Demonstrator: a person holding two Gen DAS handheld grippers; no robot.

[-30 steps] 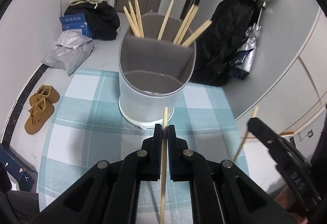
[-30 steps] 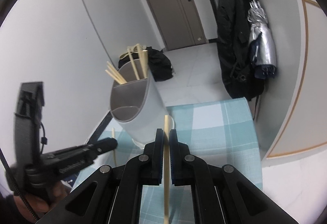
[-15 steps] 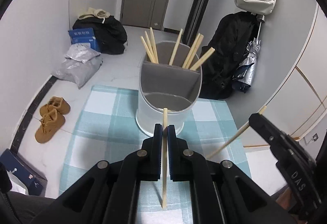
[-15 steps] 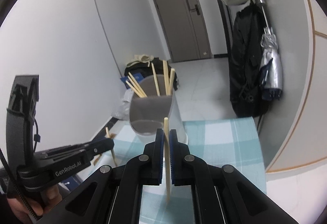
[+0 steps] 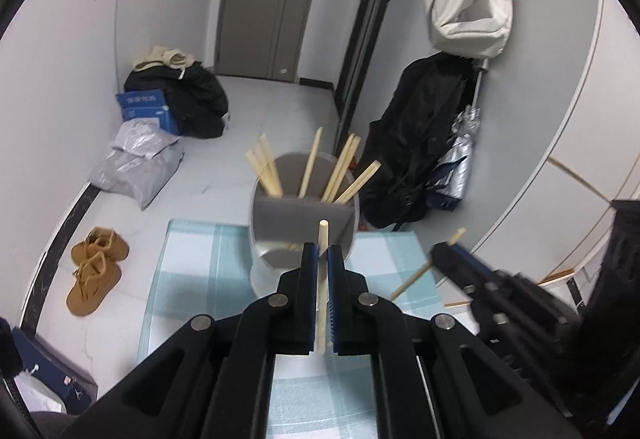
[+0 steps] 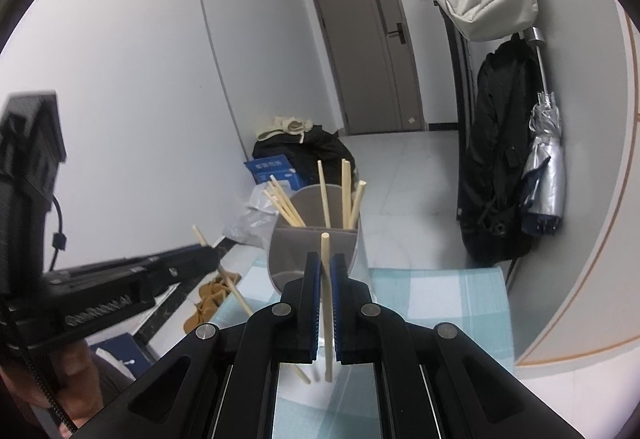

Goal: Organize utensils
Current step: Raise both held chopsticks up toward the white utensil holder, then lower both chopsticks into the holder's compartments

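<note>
while each set of tongs carries one pale wooden chopstick, the step in hand is judged to be transport toward the grey cylindrical utensil holder (image 5: 303,227), which stands on the bench covered by a teal-and-white checked cloth (image 5: 192,279).

left tongs (image 5: 322,271): the jaws are closed on a pale wooden chopstick (image 5: 321,291), held roughly upright, its upper tip projecting above the jaws and lying in line with the holder's near compartment. in the right wrist view the same tongs (image 6: 208,259) appear at the left with the stick crossing them on a slant.

right tongs (image 6: 327,279): the jaws are clamped on a second pale wooden chopstick (image 6: 326,299), also near upright, its tip in line with the holder's divider (image 6: 312,235). in the left wrist view these tongs (image 5: 440,255) sit to the right of the holder, the stick angled.

holder status: the rear compartment already contains several chopsticks (image 5: 340,171) leaning outward; the near compartment shows little content.

next move, as a judgement:
1. bring one stick over the rear compartment, lower end first.
2. clear the leaning sticks and the rim before lowering.
3. release only when the lower end is inside the wall.
4. service one side at a time; the two tools are close together and could collide.
</note>
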